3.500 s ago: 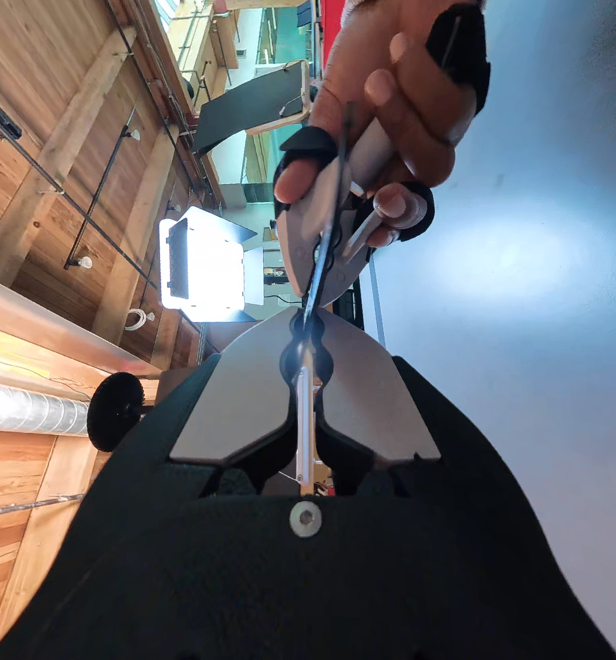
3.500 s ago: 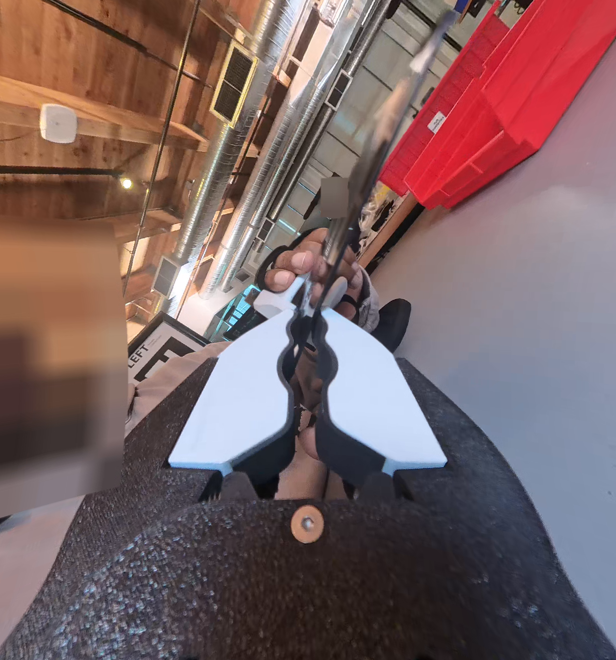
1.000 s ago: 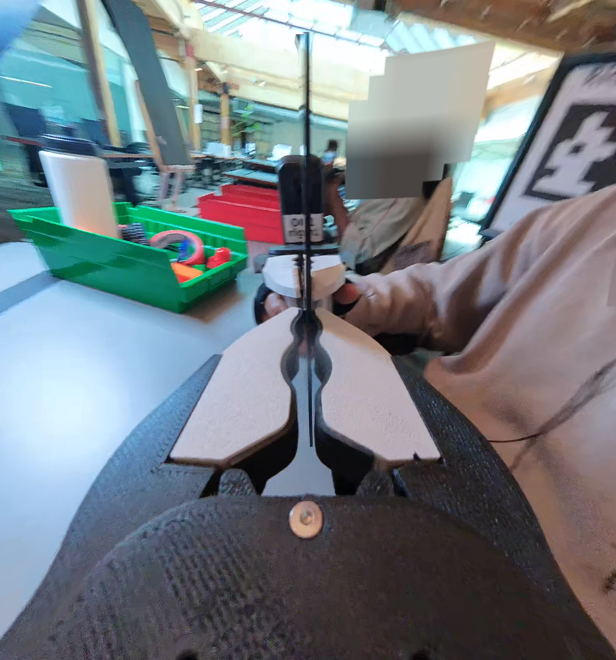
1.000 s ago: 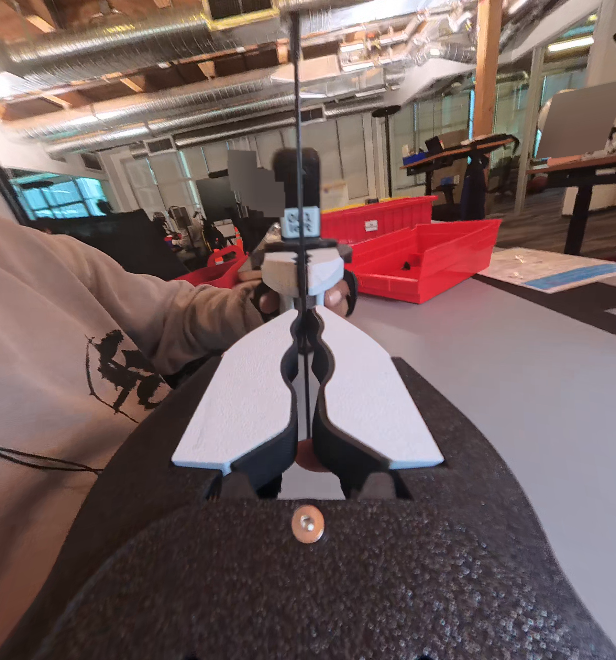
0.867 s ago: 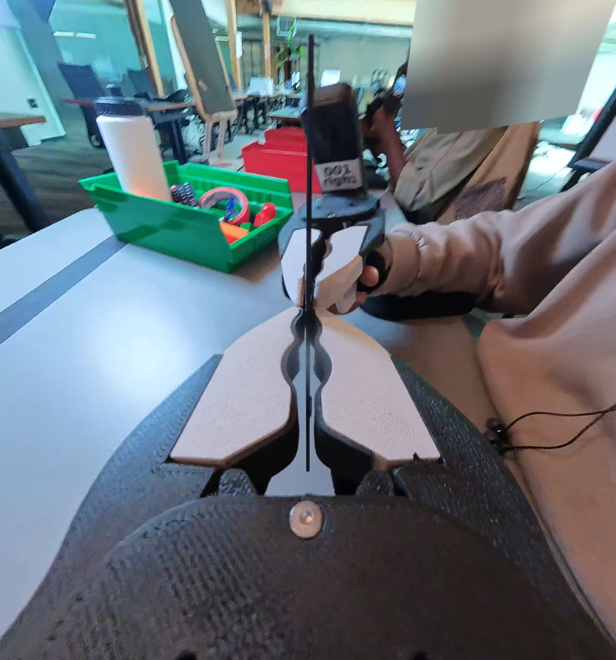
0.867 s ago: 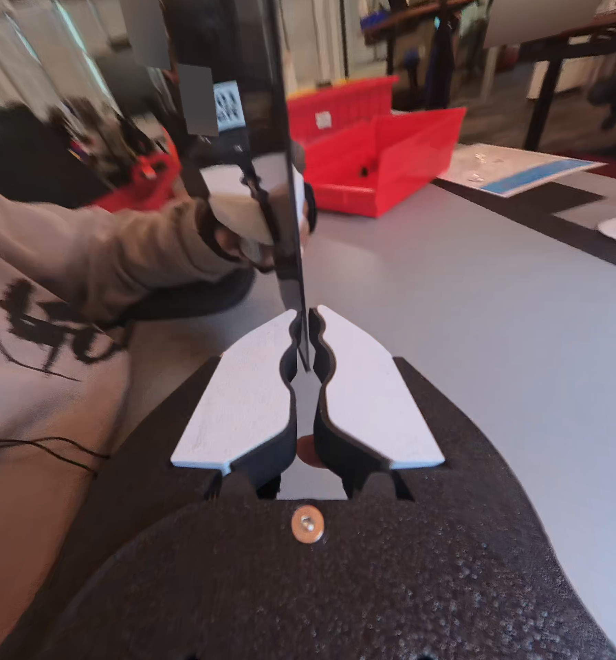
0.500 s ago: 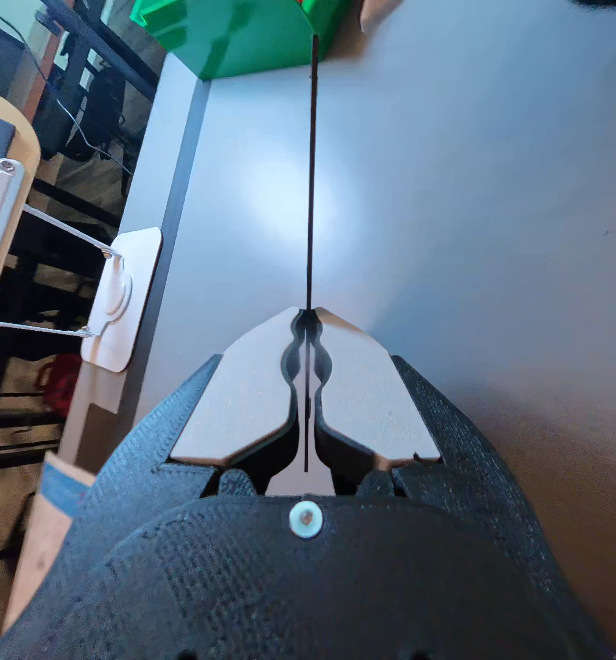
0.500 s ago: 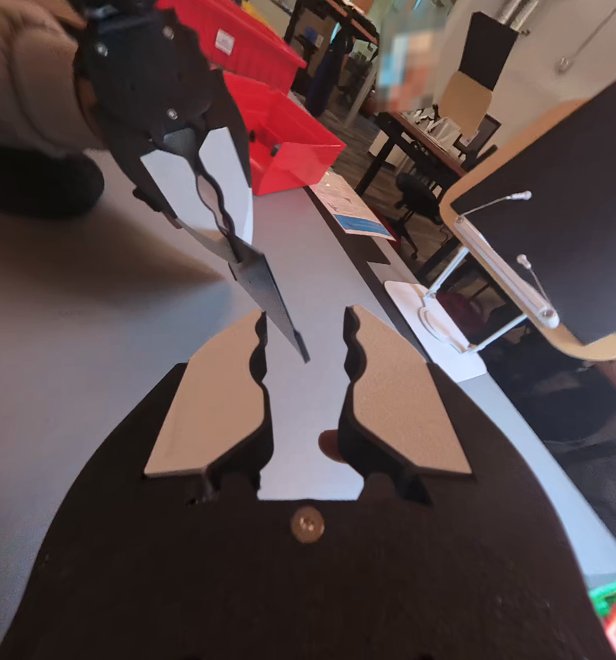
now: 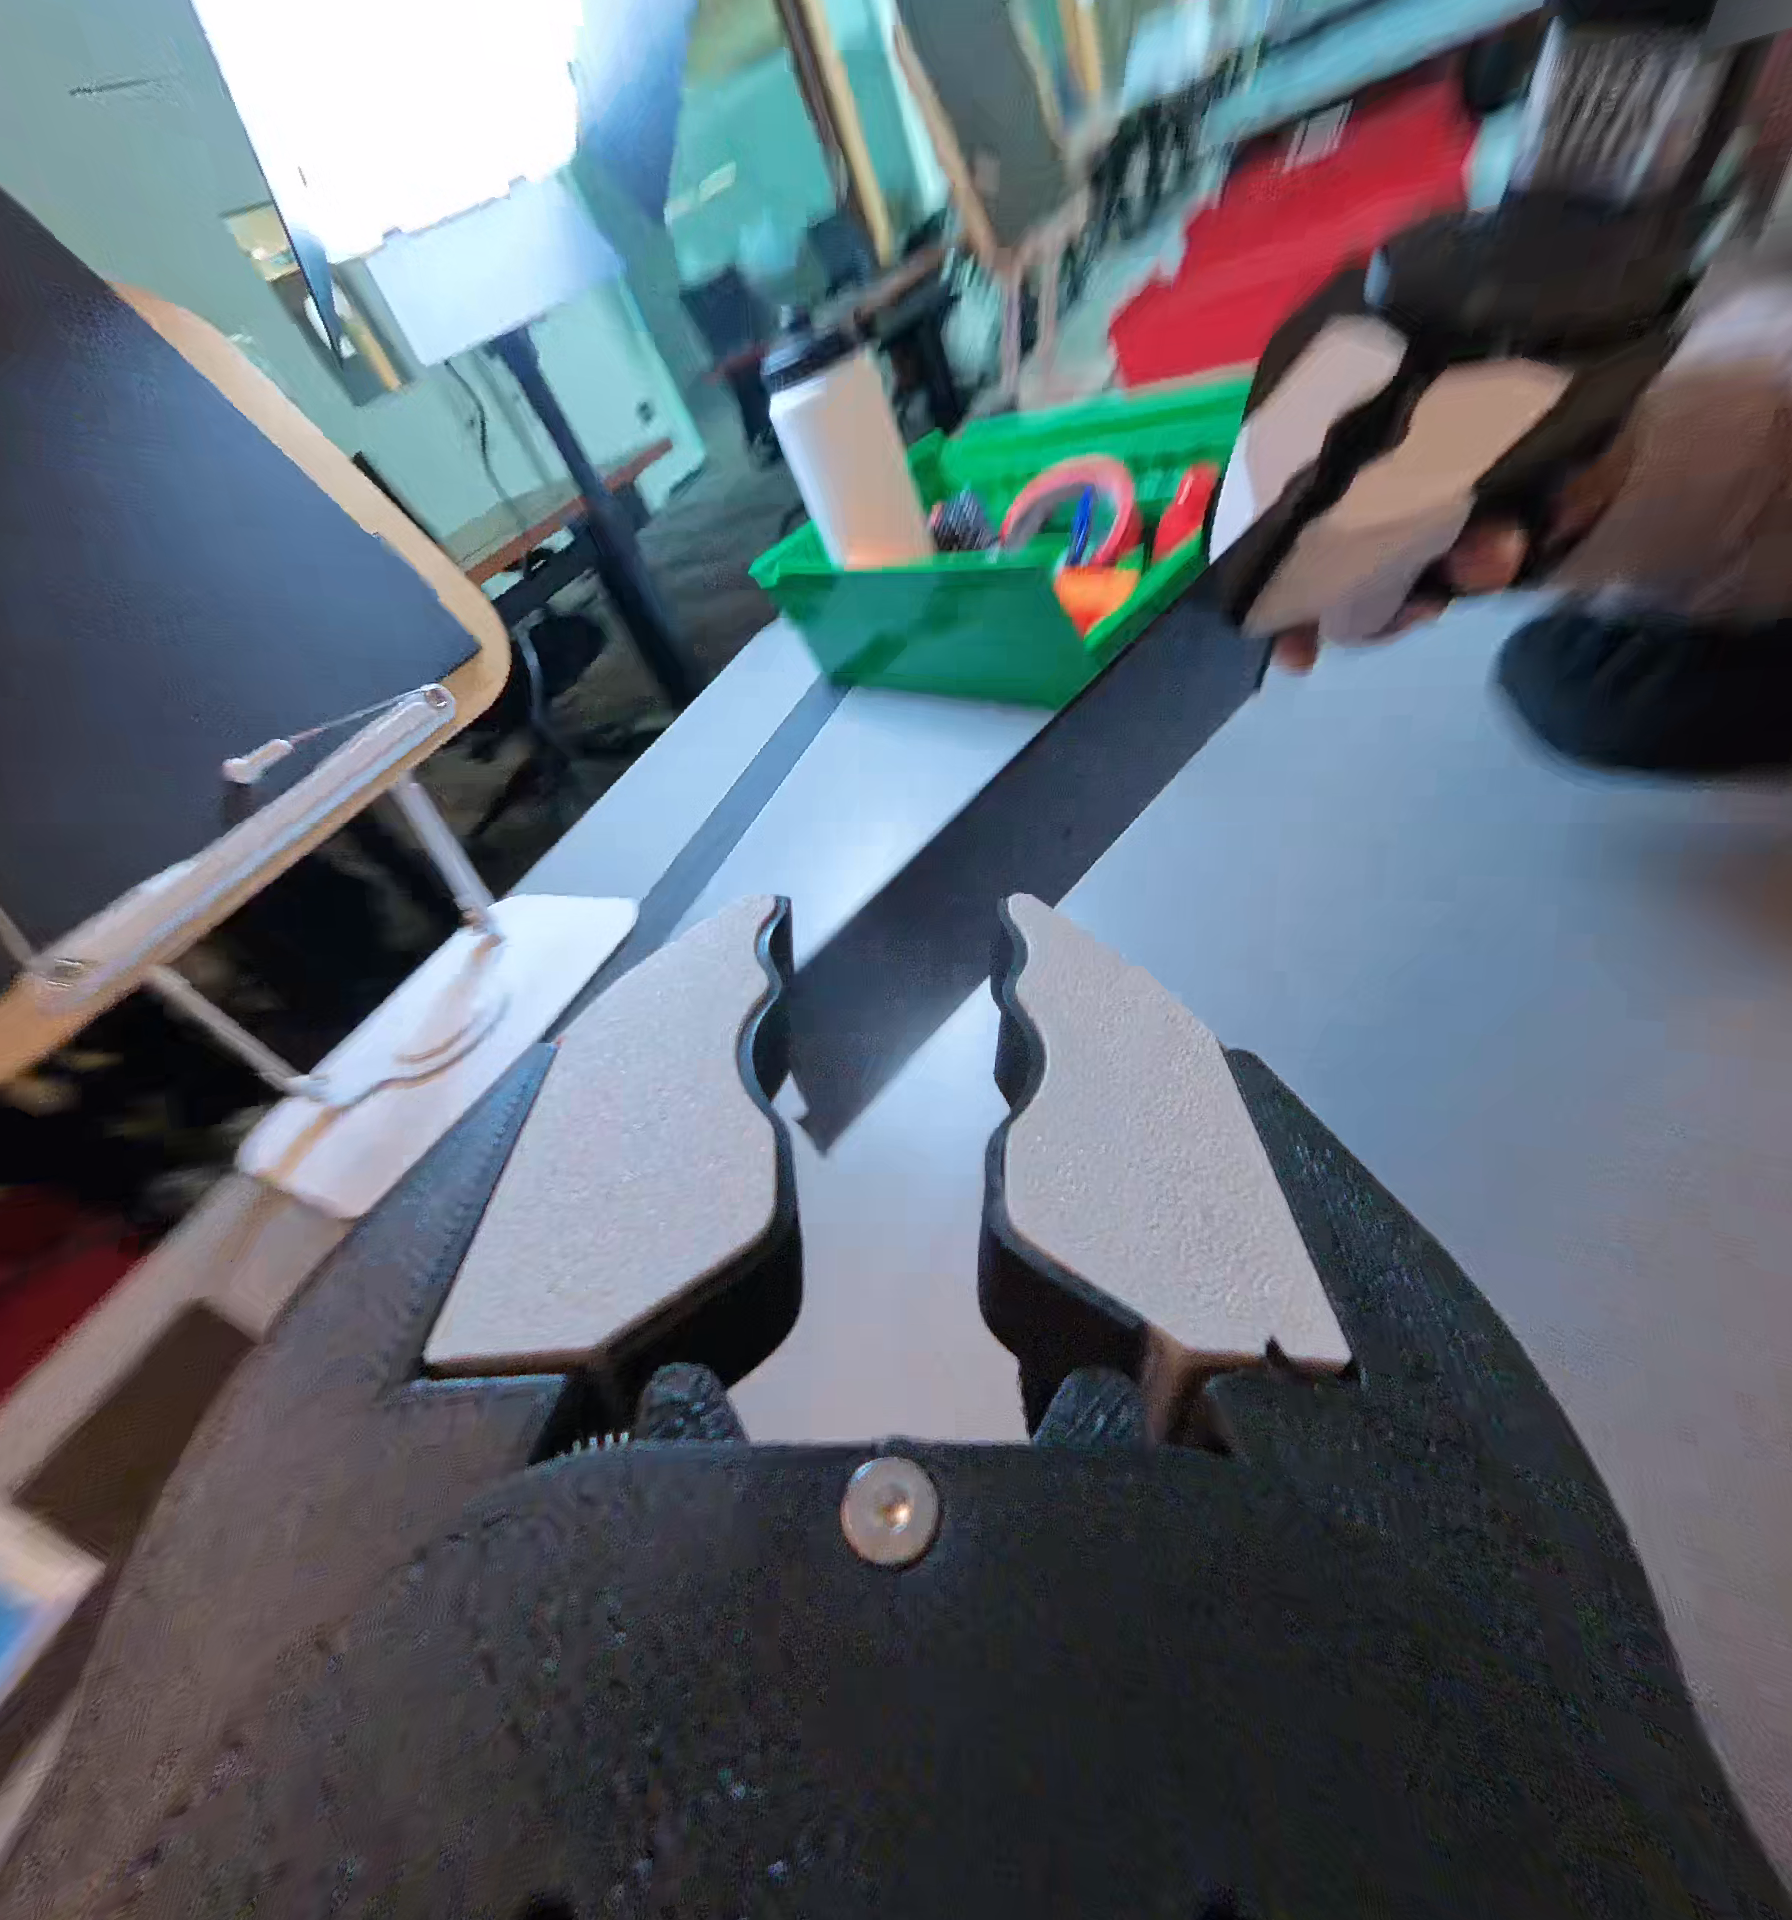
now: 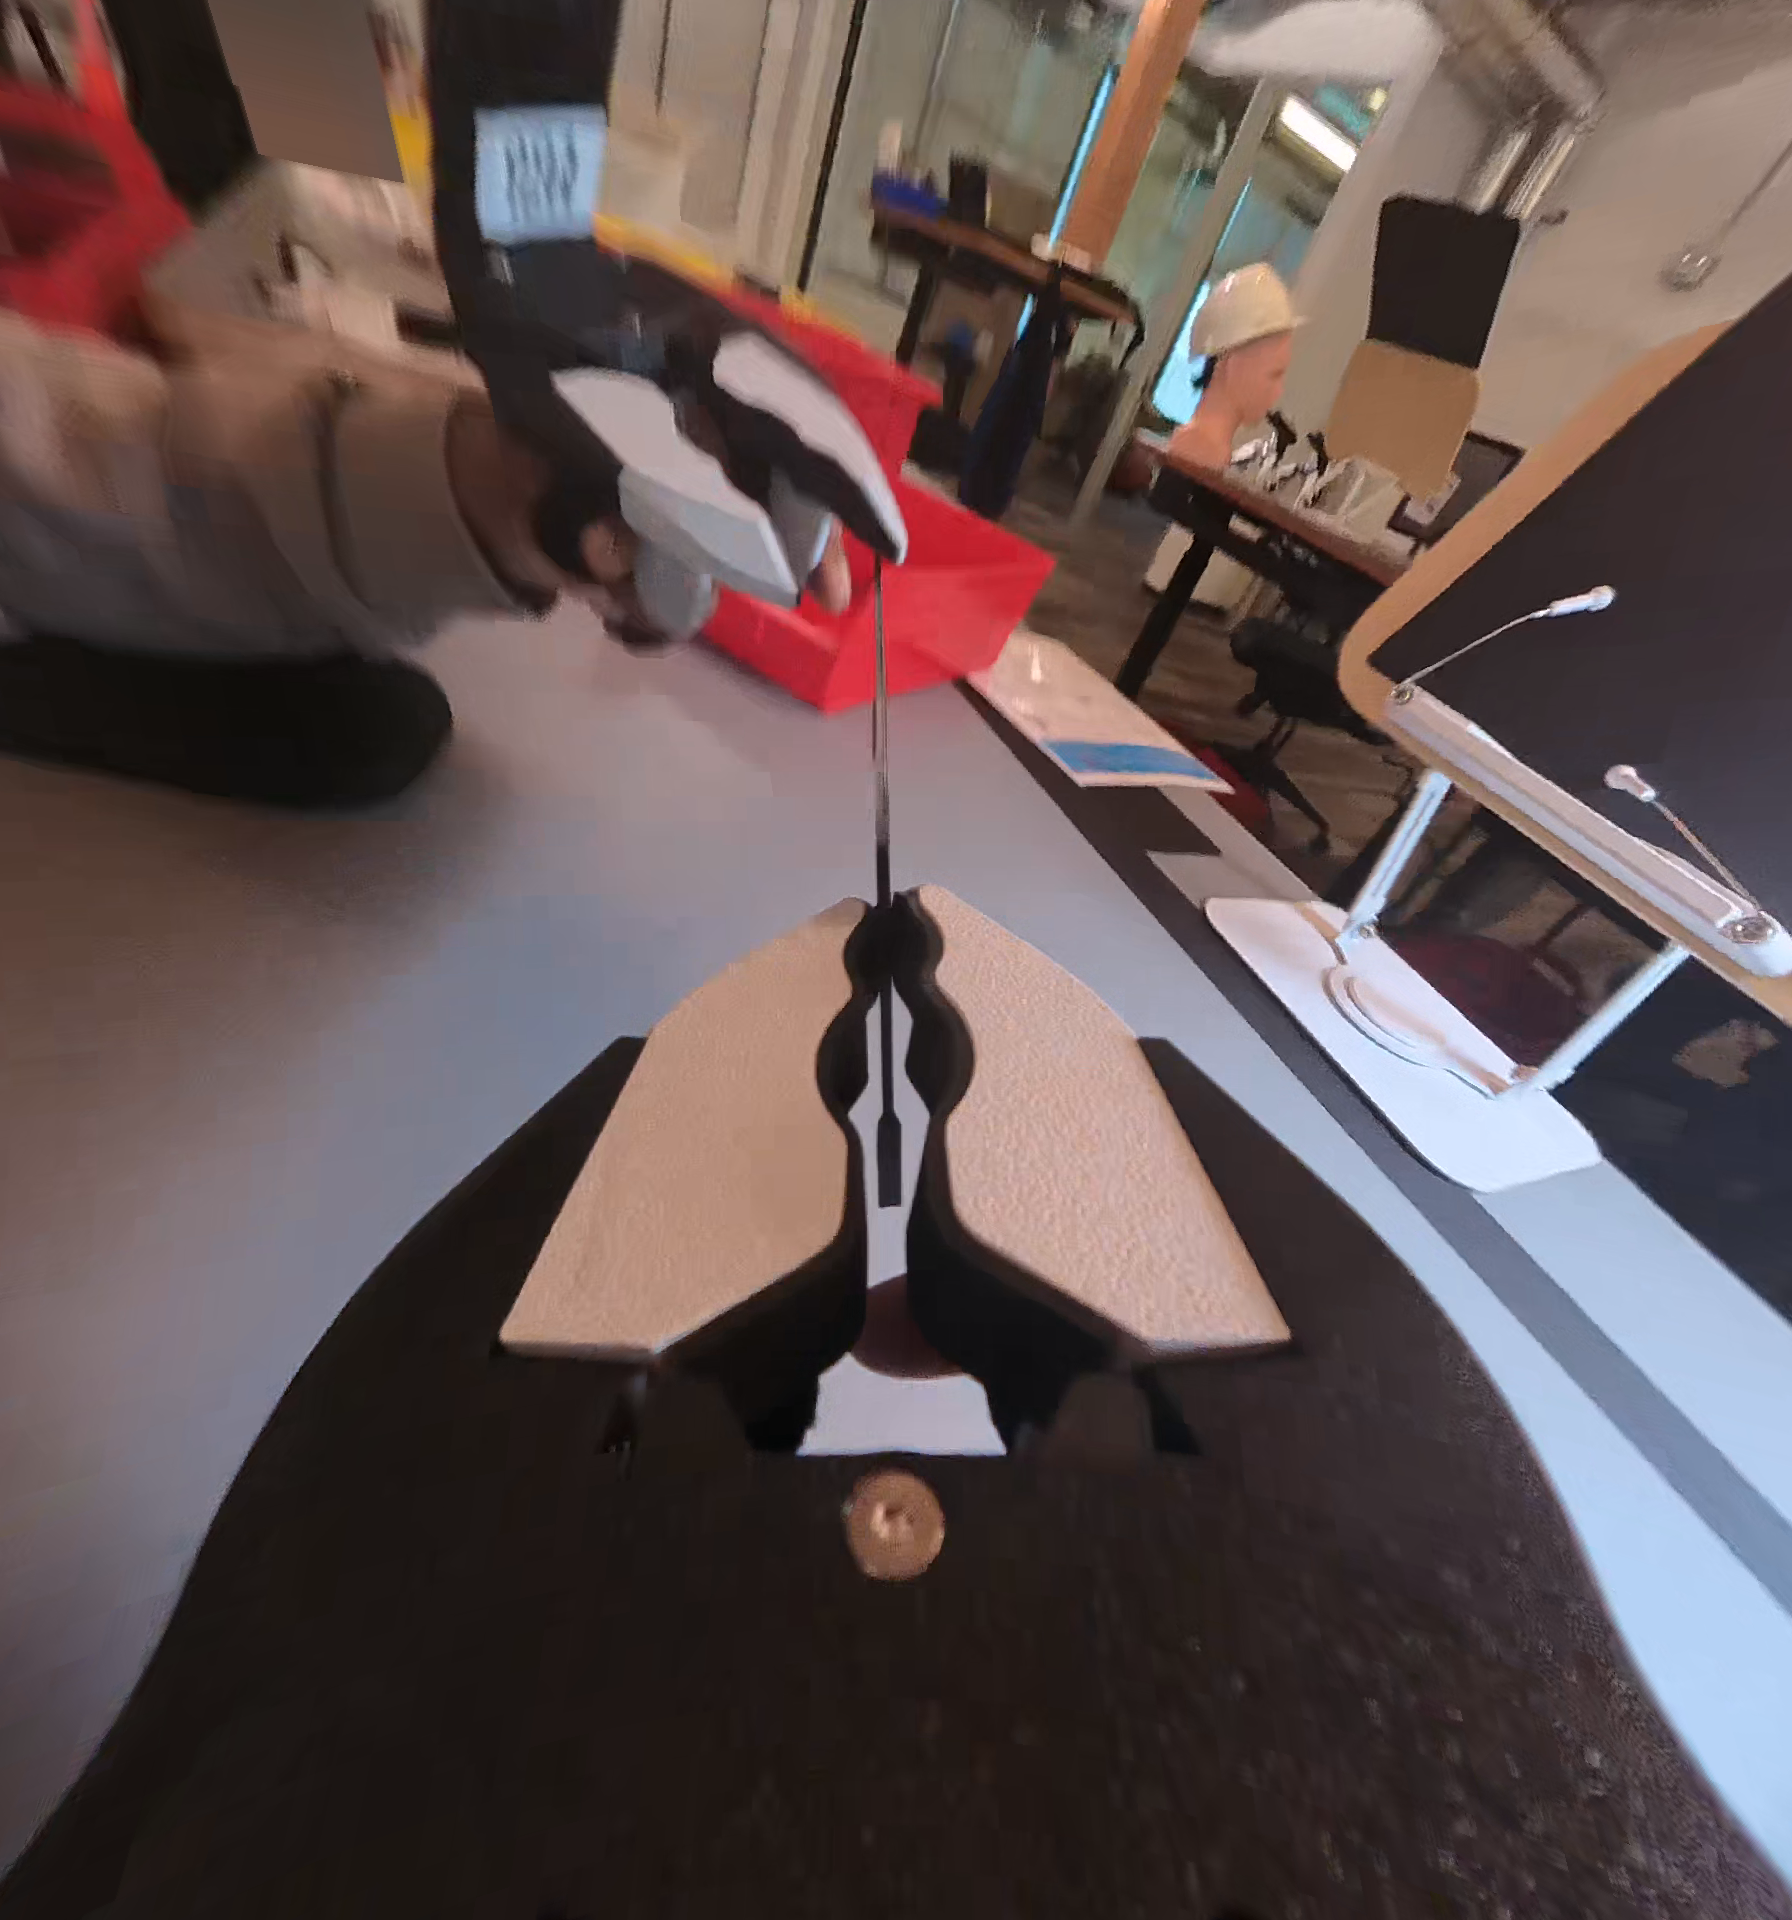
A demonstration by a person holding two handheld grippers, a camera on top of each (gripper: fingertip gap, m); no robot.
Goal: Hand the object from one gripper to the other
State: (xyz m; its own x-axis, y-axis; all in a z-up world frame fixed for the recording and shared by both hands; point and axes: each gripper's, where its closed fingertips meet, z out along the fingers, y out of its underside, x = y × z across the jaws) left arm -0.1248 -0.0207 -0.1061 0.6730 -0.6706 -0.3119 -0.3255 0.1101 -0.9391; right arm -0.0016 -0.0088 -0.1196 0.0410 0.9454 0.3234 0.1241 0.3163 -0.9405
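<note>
A thin flat black strip hangs in the air above the grey table. In the left wrist view my left gripper is open, and the strip's near end lies loose between its fingers, close to the left one. The strip runs up and right to my right gripper, which is shut on its far end. In the right wrist view my right gripper is shut on the strip, seen edge-on. The strip's far end reaches the open left gripper.
A green bin with a white bottle and small items stands at the table's far edge. Red bins stand at the other end. A black board on a white stand sits beside the table.
Half a second ago my left gripper was shut on the strip and my right one was open. Now the right is shut on it and the left has opened.
</note>
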